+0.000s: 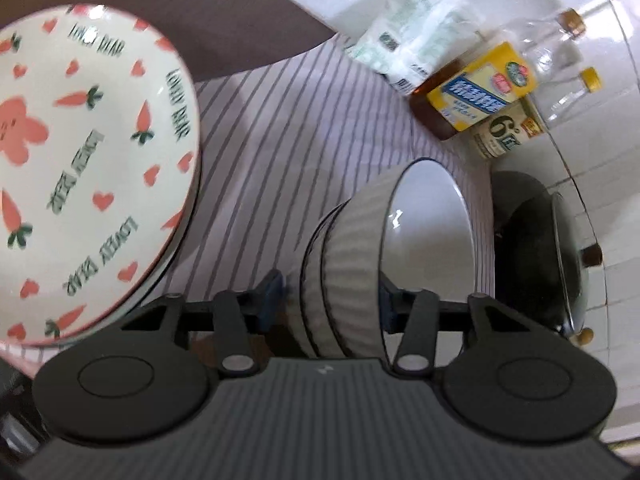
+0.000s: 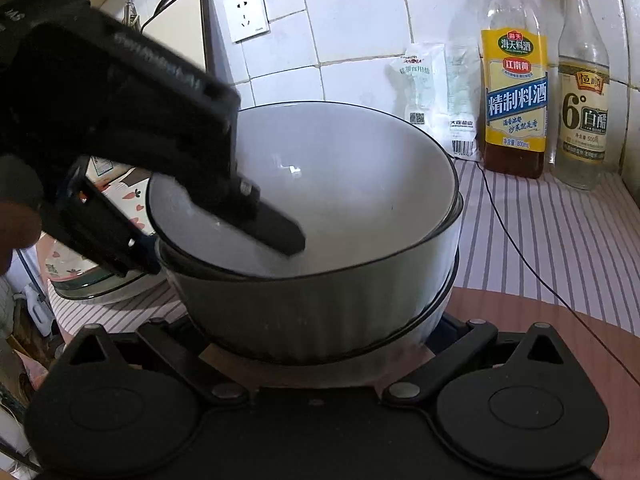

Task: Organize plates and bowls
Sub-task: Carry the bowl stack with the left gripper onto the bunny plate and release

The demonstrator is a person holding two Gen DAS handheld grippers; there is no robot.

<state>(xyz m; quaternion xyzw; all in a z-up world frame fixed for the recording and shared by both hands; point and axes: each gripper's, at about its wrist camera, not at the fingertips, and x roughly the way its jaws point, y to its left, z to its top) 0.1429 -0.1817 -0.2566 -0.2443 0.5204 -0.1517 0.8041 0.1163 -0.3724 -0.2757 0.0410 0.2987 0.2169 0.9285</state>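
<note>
**Between the left claw (image 1: 331, 288) tips: wall of the nested bowls (image 1: 352, 264)**

Straight ahead of the left claw and tight against it, stands the stack of ribbed grey bowls, on the striped counter (image 1: 280, 140). Straddles the near wall: one finger (image 1: 274, 288) outside the ribs, the other down inside the white hollow of the top bowl. Stands narrow about that wall. Shows a sliver between the outer pad and the ribs, yet cannot tell whether the pads bite.

Ahead of the right claw (image 2: 316, 340), low and close, sits the same stack, its foot between jaws spread wide. Hides the fingertips behind the lowest bowl, so no saying whether anything touches.

Turns, for the coming move, on this: wall running lengthwise between the left tips, stack axis upright, rim open upward. Puts the left hand nearer the rim, the right nearer the base. Calls most likely for a lift by the rim with the right clear or steadying below; risks a tilt if only one side is pinched.

From the left wrist: shows the carrot-printed plate (image 1: 92, 152) off to the claw's left, and a dark pan (image 1: 532, 248) beyond the bowls on its right. From the right wrist: shows the inner finger reaching down the white bowl, and two bottles (image 2: 516, 92) well behind against the tiles.
</note>
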